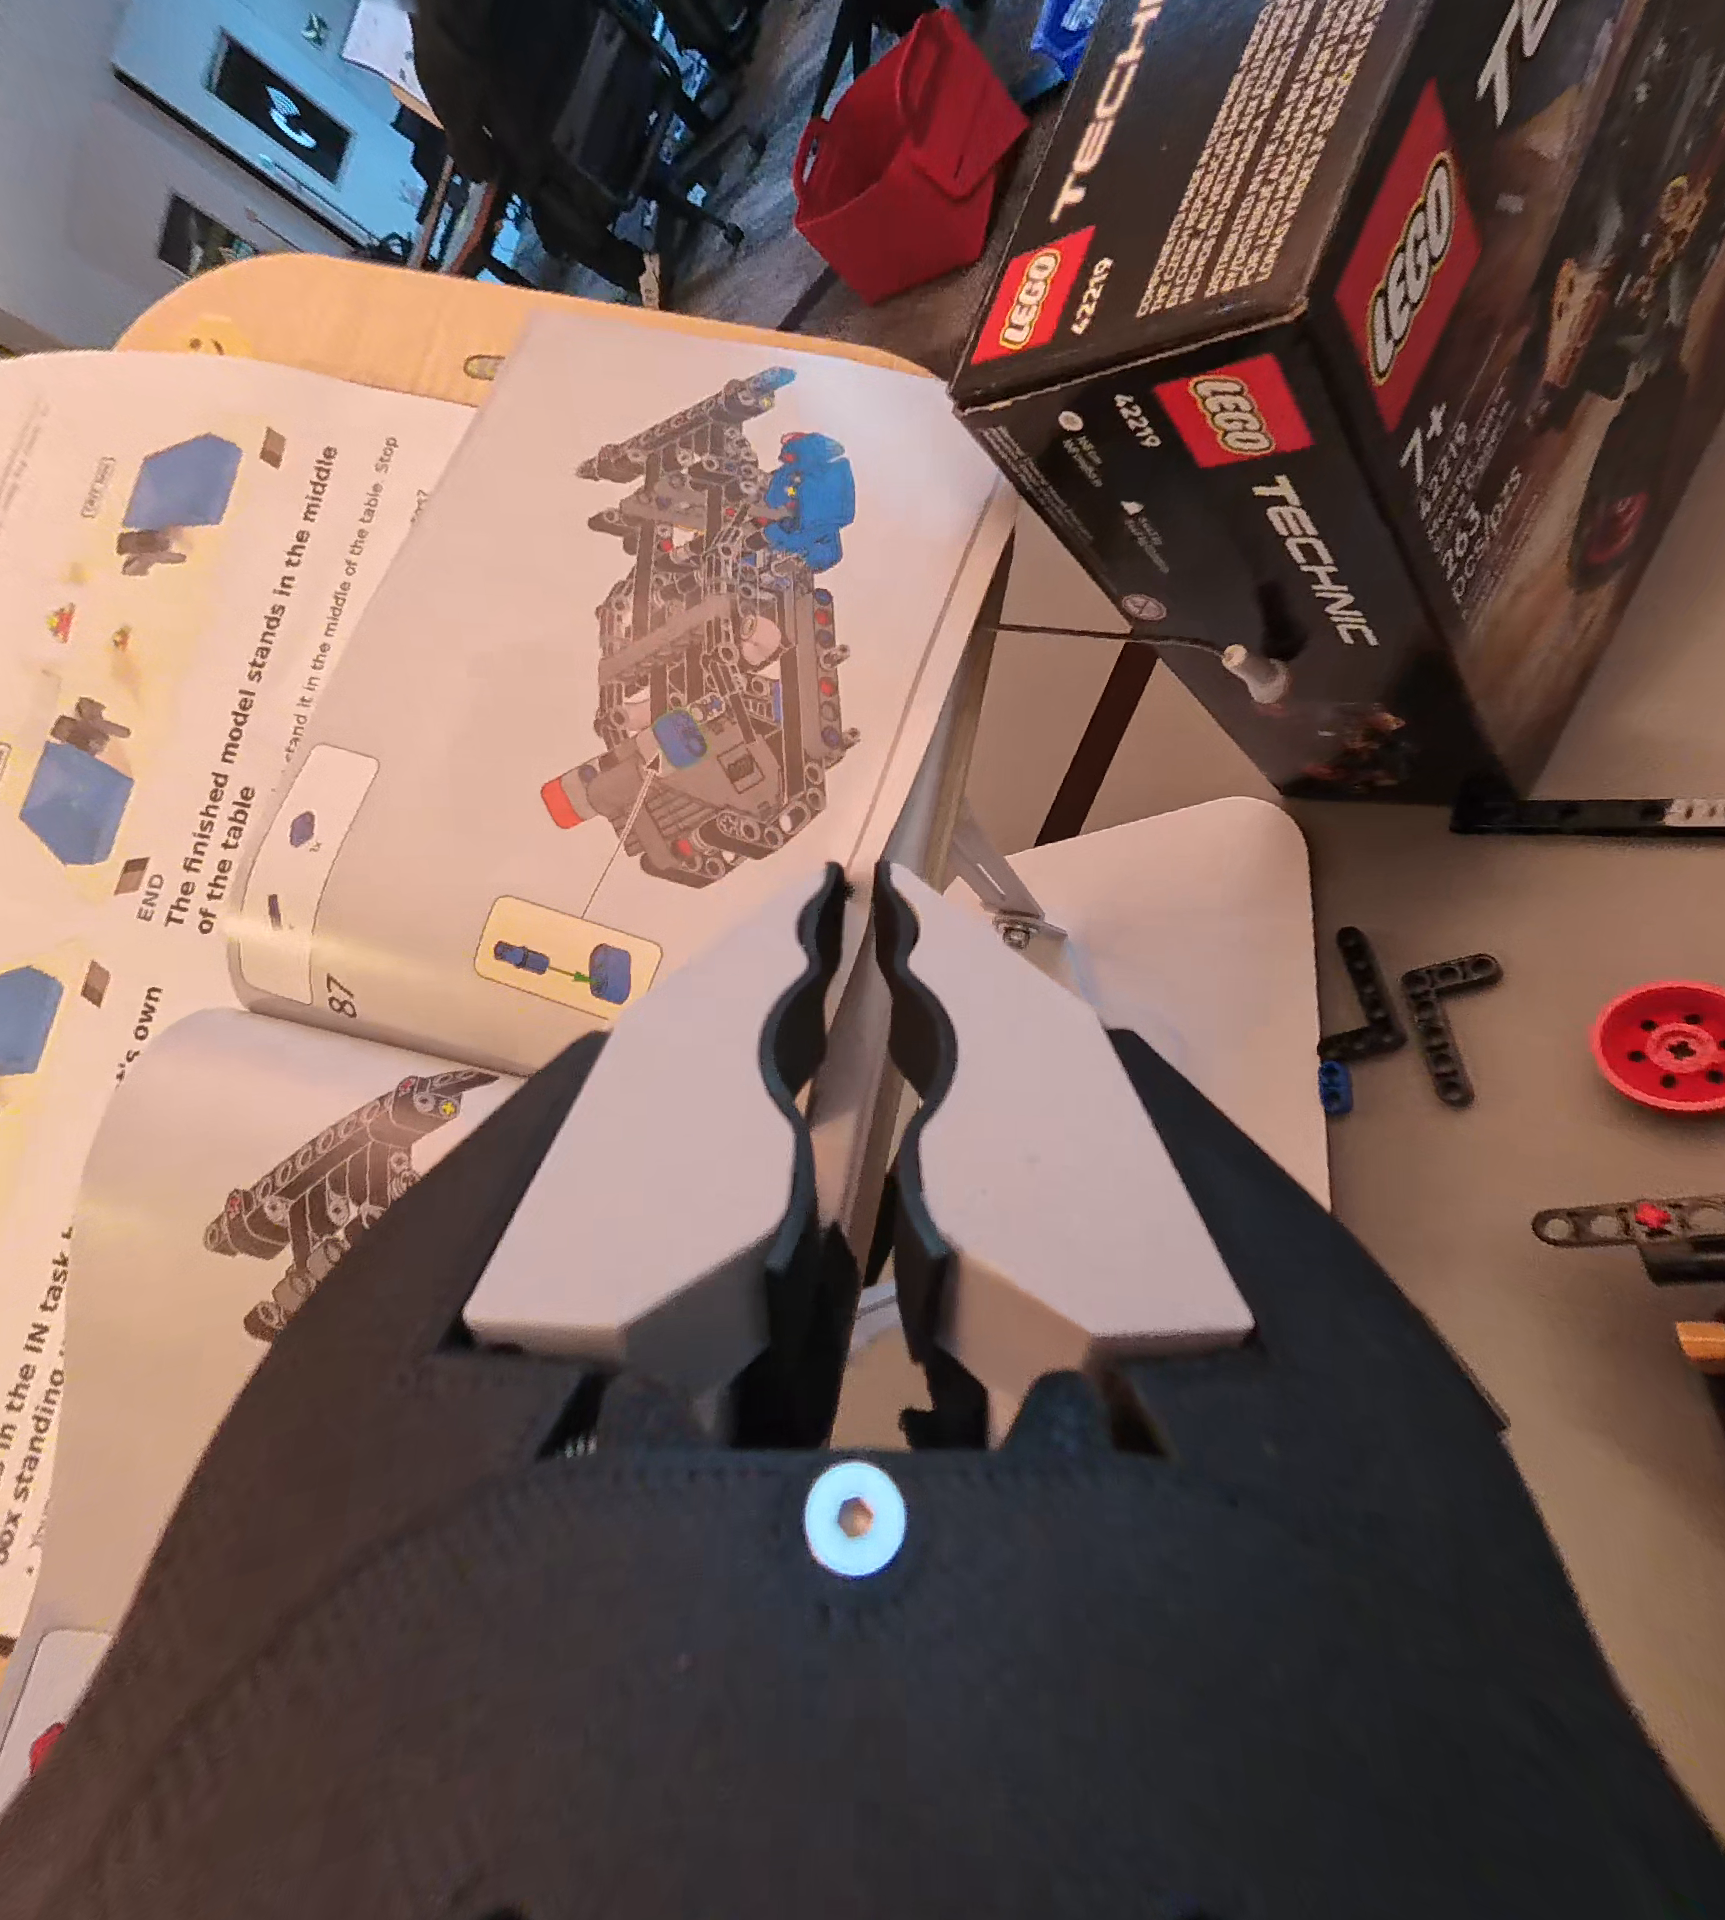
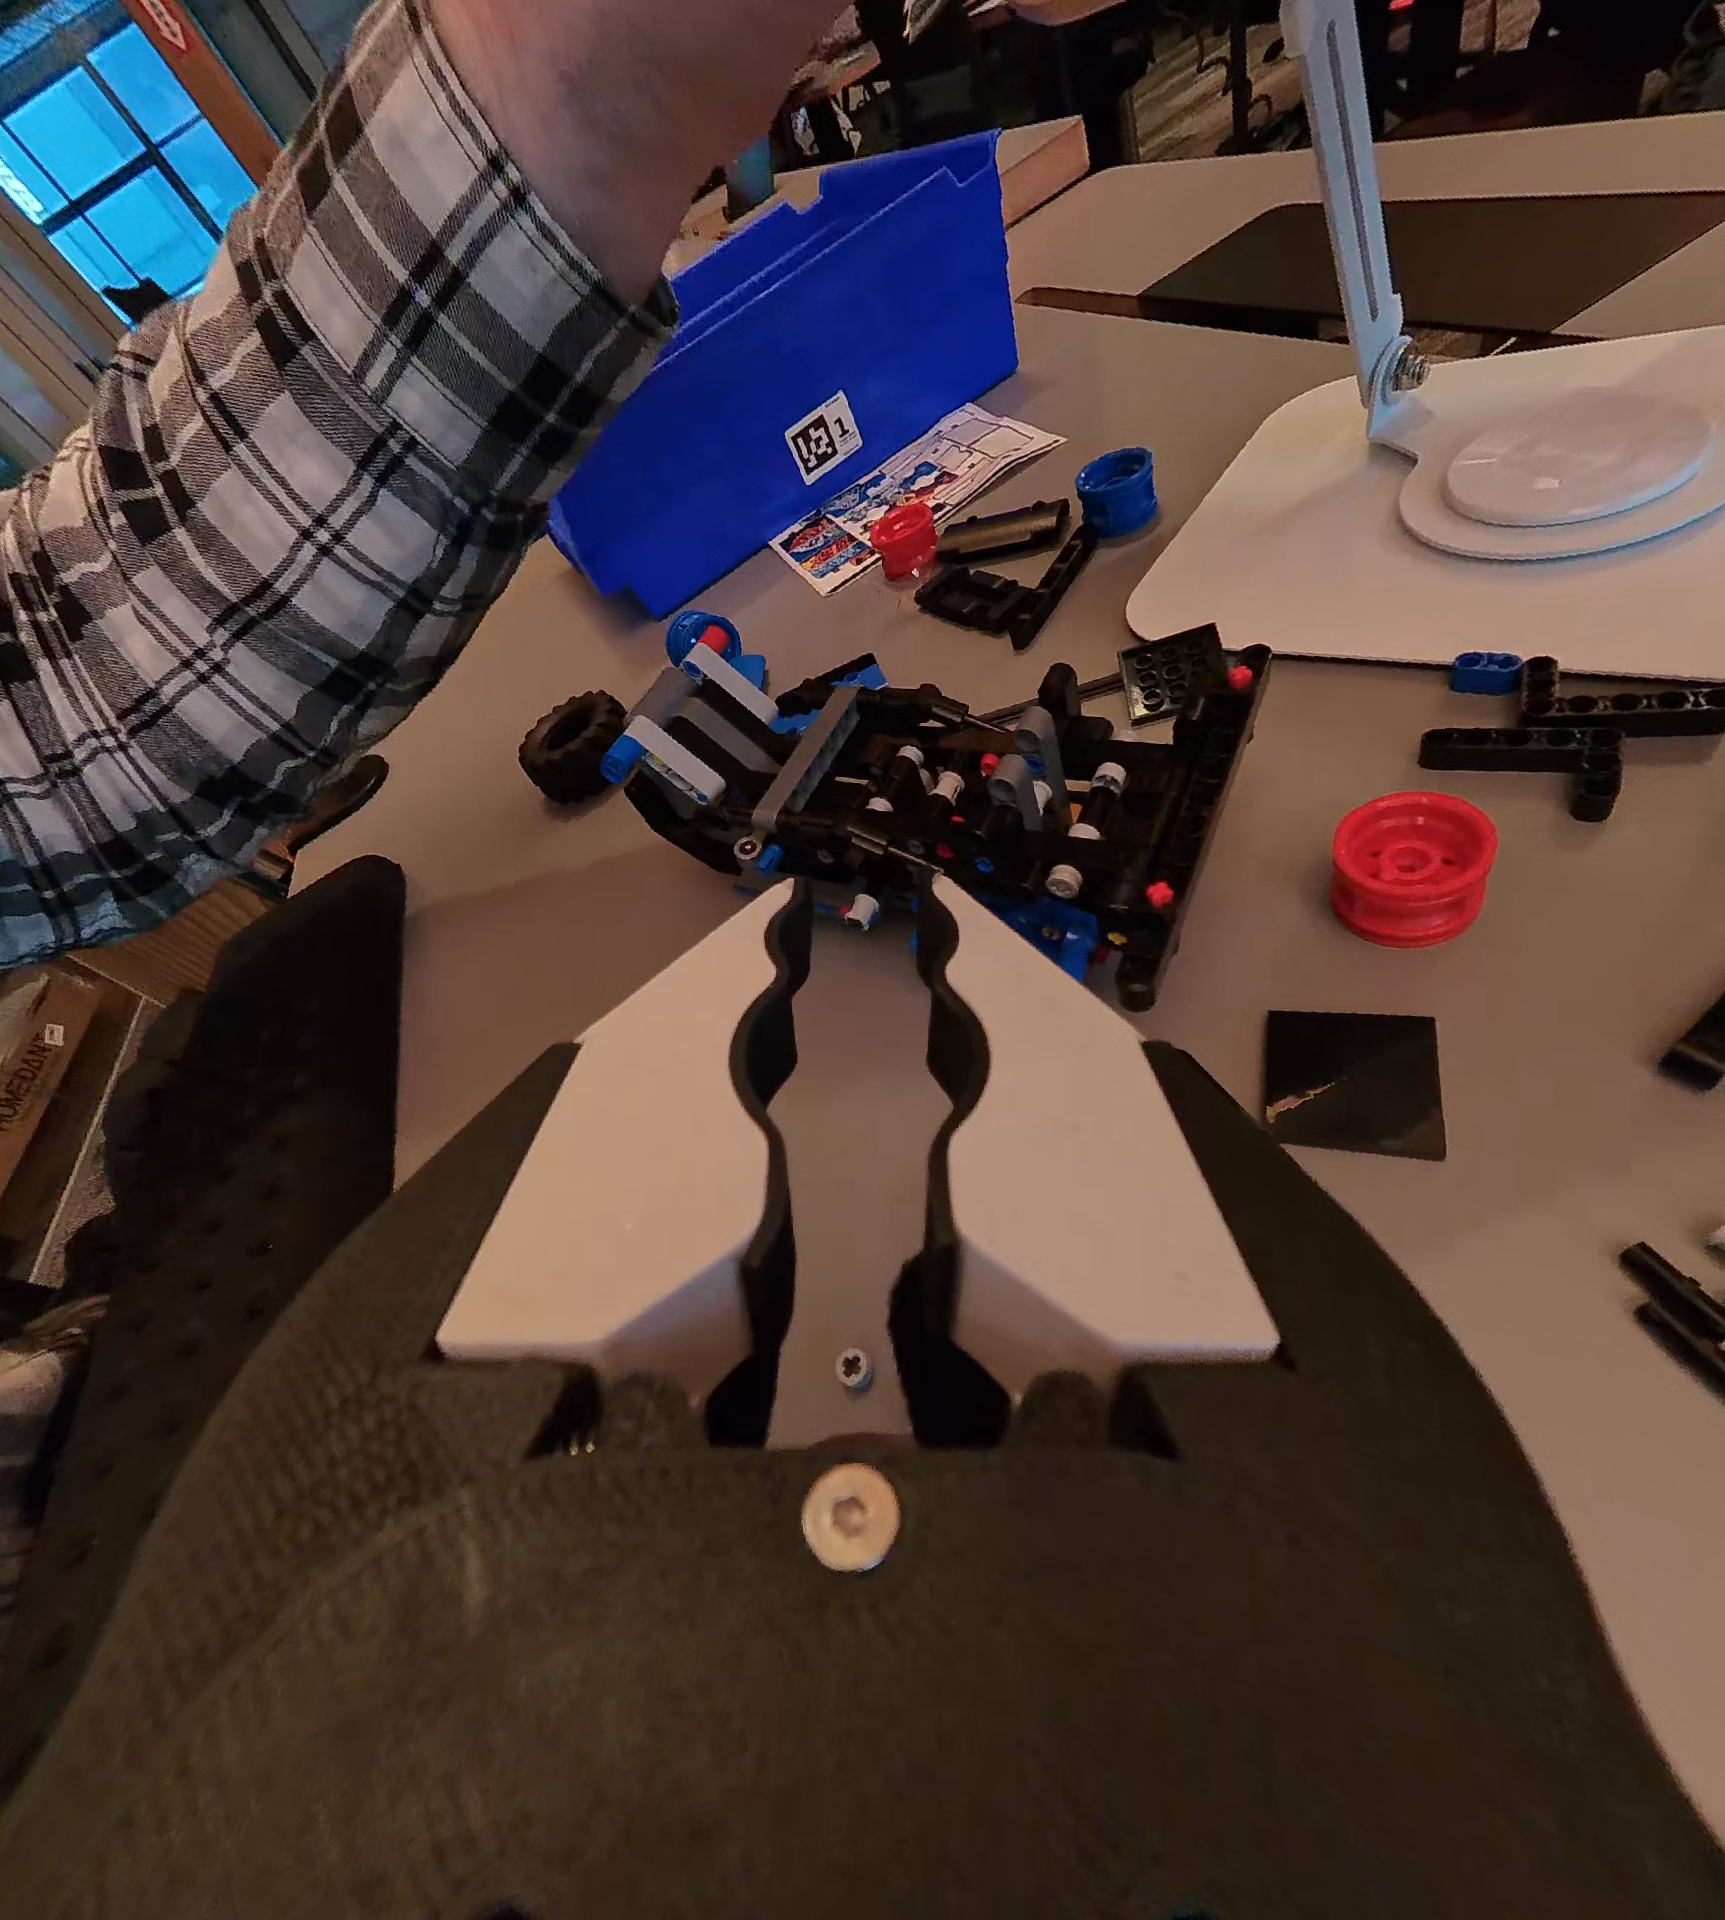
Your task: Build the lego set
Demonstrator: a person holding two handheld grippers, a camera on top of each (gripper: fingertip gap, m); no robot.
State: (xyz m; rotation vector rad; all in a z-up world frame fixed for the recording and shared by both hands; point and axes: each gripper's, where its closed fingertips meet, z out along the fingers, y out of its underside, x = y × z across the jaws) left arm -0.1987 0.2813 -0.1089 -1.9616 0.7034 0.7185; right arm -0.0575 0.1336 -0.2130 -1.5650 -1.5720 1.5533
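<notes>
On the grey table (image 2: 1460,1455) the largest container is the dark set box (image 1: 1440,436), standing at the table's corner, its inside hidden from me. The blue bin (image 2: 796,395) lies tipped beside my plaid sleeve (image 2: 245,499); I cannot see into it. A sticker sheet (image 2: 925,494) lies against its base. The open instruction booklet (image 1: 567,644) is propped beyond the table edge, under my left gripper (image 1: 860,883), whose jaws are almost pressed together, holding nothing. My right gripper (image 2: 863,902) is spread a little and empty, tips just short of the half-built black-and-blue model (image 2: 941,790) mid-table. Right of the model is bare table up to the red wheel hub (image 2: 1414,868), then black L-beams (image 2: 1575,727) by the white stand base (image 2: 1357,582).
</notes>
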